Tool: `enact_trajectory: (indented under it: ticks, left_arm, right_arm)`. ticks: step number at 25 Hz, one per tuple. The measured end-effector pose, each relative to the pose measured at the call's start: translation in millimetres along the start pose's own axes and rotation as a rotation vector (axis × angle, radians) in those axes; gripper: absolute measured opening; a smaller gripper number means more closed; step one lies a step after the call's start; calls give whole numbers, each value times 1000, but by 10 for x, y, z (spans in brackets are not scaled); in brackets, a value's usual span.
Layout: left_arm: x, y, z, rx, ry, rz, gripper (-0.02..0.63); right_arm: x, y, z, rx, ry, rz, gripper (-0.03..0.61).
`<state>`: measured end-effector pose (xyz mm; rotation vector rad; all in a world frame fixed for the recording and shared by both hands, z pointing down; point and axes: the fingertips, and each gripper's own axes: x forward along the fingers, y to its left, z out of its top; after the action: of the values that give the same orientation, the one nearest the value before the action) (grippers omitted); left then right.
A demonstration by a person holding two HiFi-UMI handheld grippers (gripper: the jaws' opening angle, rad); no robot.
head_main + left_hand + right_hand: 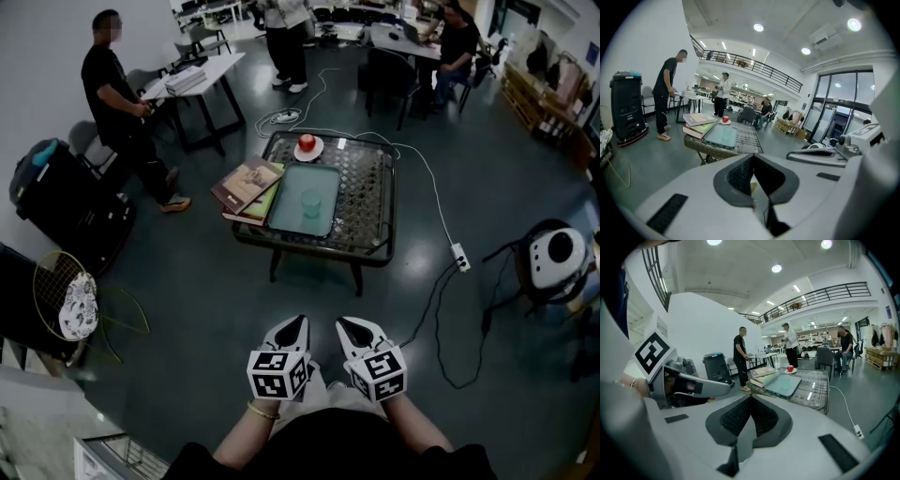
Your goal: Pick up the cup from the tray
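- Holding the left gripper (292, 328) and right gripper (352, 330) low by the body, jaws of each pressed together on nothing. Would shove rather than grip if brought in unopened.
- Well apart from the table (370, 202) for now. Could snag a foot on the power strip (459, 256) and its cable on the floor to the right.
- Could tip the cup (311, 201), upright mid-tray (295, 220): seemingly clear and light, hard to judge against the pale tray.
- Might brush the books (248, 183) just left of the tray, or the apple (307, 142) beyond.
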<state>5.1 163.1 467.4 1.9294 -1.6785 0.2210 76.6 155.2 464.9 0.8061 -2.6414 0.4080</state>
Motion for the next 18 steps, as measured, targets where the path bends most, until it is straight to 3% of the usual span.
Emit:
enact_trajectory:
  ticks: [18]
  left_arm:
    - [273,309,74,11,11,40,12]
  right_arm:
    - [330,-117,51,14,29,9,8]
